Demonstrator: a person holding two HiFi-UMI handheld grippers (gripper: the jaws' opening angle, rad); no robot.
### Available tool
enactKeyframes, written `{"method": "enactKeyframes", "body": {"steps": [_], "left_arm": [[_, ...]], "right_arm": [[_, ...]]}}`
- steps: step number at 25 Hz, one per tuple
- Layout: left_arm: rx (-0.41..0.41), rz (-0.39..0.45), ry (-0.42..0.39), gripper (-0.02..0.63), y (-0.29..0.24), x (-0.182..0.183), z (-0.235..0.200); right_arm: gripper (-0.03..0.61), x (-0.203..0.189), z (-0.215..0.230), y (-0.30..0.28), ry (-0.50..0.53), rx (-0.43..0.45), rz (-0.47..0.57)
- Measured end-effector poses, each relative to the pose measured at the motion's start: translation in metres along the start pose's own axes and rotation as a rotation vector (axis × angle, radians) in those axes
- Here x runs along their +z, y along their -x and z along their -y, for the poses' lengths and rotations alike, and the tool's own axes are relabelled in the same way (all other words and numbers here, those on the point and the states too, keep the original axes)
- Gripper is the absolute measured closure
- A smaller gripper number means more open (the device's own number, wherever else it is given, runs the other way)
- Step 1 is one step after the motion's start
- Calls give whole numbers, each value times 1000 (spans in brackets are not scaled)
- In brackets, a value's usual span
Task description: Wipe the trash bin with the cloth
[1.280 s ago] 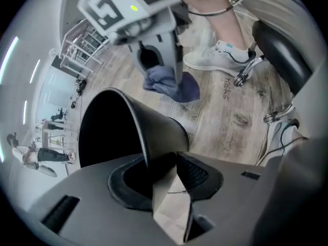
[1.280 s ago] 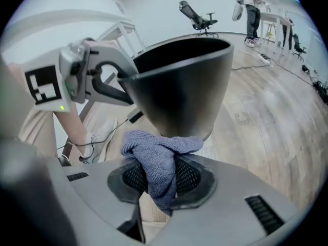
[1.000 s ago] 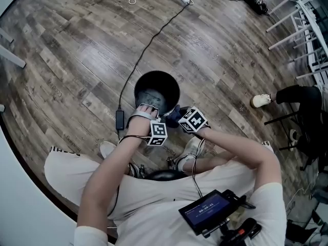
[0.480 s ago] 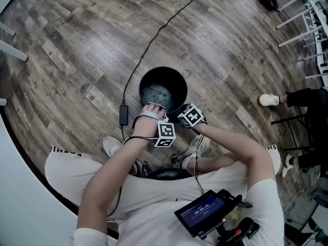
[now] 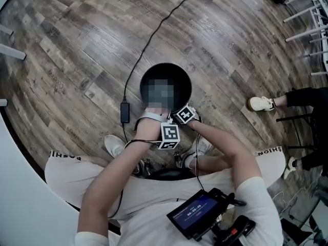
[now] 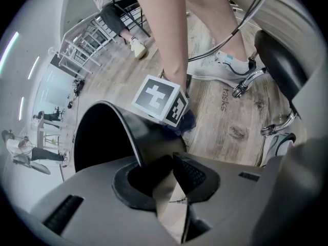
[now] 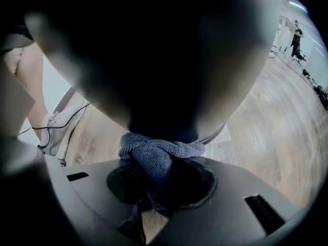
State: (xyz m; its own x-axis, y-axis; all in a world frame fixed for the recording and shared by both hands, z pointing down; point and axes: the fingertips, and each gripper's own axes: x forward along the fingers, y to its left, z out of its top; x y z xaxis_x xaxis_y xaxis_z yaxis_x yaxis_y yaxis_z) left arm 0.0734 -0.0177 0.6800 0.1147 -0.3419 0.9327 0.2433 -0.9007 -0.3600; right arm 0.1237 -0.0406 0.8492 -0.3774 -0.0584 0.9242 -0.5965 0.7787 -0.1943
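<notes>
The black round trash bin (image 5: pixel 179 78) stands on the wood floor in front of the person's feet. My left gripper (image 6: pixel 171 176) sits at its near rim with the thin bin wall (image 6: pixel 146 137) running in between the jaws, which have just been closing onto it. Its marker cube (image 5: pixel 169 136) shows in the head view. My right gripper (image 7: pixel 154 183) is shut on a bunched blue-grey cloth (image 7: pixel 159 155) pressed against the bin's outer wall (image 7: pixel 154 60), low on the near right side. Its cube (image 5: pixel 184 115) hides the cloth in the head view.
A black cable (image 5: pixel 154 40) with a power adapter (image 5: pixel 124 112) lies on the floor left of the bin. The person's white shoes (image 5: pixel 115 145) and a stool base are close behind it. Another person's shoe (image 5: pixel 259 103) and chair legs (image 5: pixel 307 24) are at the right.
My right gripper has gone down along the bin's near side with the cloth, which is now hidden under its cube. The left gripper has stayed at the rim.
</notes>
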Motion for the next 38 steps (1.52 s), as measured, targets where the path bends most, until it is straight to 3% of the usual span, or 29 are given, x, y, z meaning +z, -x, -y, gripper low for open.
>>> {"method": "enactKeyframes", "body": {"steps": [2, 6, 13, 20, 25, 32, 38], "left_arm": [[-3, 5, 10, 506, -1, 0, -1], [-10, 21, 25, 505, -3, 2, 1], [-8, 44, 26, 481, -3, 2, 4], [-1, 44, 34, 442, 5, -7, 4], [0, 54, 67, 431, 13, -19, -6], [34, -6, -28, 433, 2, -32, 1], [27, -31, -93, 477, 2, -25, 6]], "right_arm": [[479, 0, 3, -2, -17, -19, 18], [479, 0, 0, -4, -31, 24, 43], [479, -1, -18, 13, -55, 50, -34], [479, -3, -52, 86, -71, 122, -16], [479, 15, -58, 142, -123, 123, 70], [479, 55, -65, 193, -78, 101, 181], [479, 72, -54, 190, -59, 79, 198]]}}
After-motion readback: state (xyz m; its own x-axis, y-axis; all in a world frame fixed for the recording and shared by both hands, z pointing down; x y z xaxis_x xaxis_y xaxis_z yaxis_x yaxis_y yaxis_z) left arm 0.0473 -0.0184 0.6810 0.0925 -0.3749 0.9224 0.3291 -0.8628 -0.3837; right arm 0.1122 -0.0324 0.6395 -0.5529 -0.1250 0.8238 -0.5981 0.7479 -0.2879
